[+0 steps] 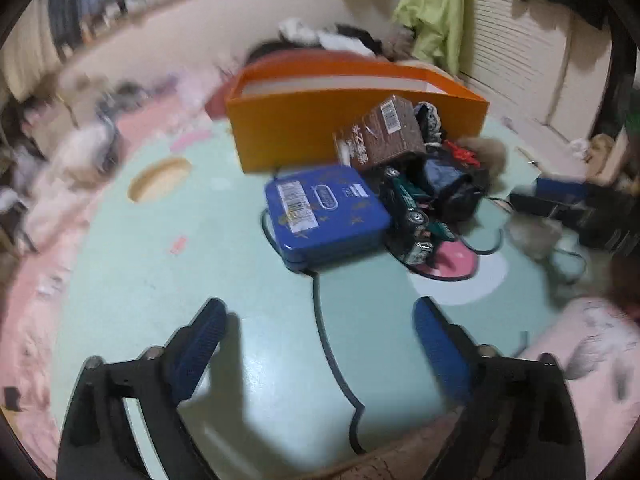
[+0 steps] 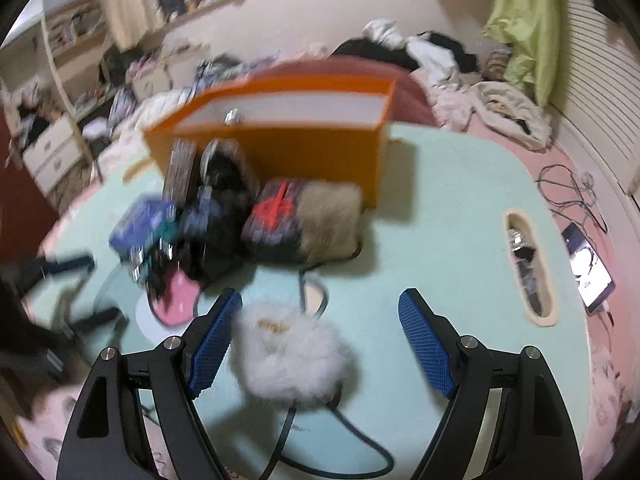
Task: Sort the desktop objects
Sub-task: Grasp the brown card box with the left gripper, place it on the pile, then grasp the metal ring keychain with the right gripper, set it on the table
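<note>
Right wrist view shows your right gripper [image 2: 320,340] spread wide around the white fluffy pouch [image 2: 294,354], gripping nothing yet, so you look set to pick it up. Your left gripper [image 1: 318,344] hangs open and empty over the mat [image 1: 248,336]. Close gently, then carry it to the orange box [image 2: 280,136].

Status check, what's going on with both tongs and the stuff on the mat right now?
Both tongs open, empty. Right tongs straddle white fluffy item. Left tongs face blue tin. Orange box behind pile.
</note>
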`<state>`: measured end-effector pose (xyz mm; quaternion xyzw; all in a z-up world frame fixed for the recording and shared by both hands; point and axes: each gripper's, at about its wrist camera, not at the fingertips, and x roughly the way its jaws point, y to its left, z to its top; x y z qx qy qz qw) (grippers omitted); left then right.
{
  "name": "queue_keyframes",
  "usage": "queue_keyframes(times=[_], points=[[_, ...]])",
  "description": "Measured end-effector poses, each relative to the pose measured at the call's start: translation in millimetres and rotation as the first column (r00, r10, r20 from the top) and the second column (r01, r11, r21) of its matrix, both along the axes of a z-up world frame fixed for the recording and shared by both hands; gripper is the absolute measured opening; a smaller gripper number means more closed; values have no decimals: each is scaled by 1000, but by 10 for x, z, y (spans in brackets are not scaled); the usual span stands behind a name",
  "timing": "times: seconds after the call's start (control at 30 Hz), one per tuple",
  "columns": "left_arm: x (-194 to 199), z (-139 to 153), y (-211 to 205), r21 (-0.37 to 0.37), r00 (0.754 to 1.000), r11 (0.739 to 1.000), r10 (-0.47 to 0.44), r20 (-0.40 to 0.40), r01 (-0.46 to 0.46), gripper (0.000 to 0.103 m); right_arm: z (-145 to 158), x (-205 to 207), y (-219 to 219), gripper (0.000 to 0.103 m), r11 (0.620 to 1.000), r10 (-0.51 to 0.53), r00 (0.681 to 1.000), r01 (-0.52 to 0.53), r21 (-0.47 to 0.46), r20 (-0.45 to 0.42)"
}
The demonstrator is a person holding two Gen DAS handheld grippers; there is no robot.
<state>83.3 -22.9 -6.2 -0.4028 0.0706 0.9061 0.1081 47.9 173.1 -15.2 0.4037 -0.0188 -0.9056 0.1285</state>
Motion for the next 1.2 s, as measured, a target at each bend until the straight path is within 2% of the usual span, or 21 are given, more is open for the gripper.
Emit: queue_keyframes(times=[0.07,0.17,0.27,0.33,0.4,0.5,0.6,0.67,0.77,0.83,0.9,0.97,1.0,1.1,1.2], points=[[-46,-20,-10,27,1000,1000,5,22,-5,103,135,-36,61,80,998,-1,999,-2,-67,-44],[-80,-31,26,21,999,1000,21,28,-22,103,413,-205,10,77,991,24,992,-40,-130,-122],[-83,-37,26,22,999,999,26,18,-27,103,632,-530,-197,62,978,89,985,-114,-176,-145],[-68,-43,22,24,1000,999,27,11,-27,103,719,-877,-409,41,965,168,979,-186,-182,-113],[-64,-44,19,27,1000,999,27,6,-27,103,742,-1163,-584,37,965,206,976,-214,-154,-69],[-66,-51,17,29,1000,999,27,2,-27,103,669,-1733,-884,37,960,257,964,-248,-128,64],[-69,-49,12,31,1000,999,25,3,-25,103,481,-2157,-1108,37,952,289,931,-254,-172,221],[-64,-47,15,34,1000,999,24,2,-24,103,356,-2376,-1290,37,949,302,913,-259,-182,275],[-58,-42,23,35,1000,999,25,1,-25,103,192,-2528,-1524,37,953,301,893,-266,-147,336],[-58,-42,23,36,1000,999,25,1,-25,103,69,-2630,-1599,37,966,257,889,-228,-120,379],[-58,-42,24,36,1000,999,24,1,-24,103,-52,-2694,-1650,37,971,237,874,-200,-132,424],[-60,-42,30,39,1000,999,24,2,-24,103,-149,-2734,-1678,36,969,246,857,-200,-148,453],[-62,-42,32,41,1000,999,24,2,-24,103,-152,-2739,-1674,31,969,243,862,-193,-155,444],[-71,-37,37,40,1000,999,24,1,-24,103,-110,-2711,-1625,31,966,246,873,-188,-175,422],[-71,-38,31,41,1000,999,24,1,-24,103,27,-2608,-1509,31,965,244,902,-187,-184,357]])
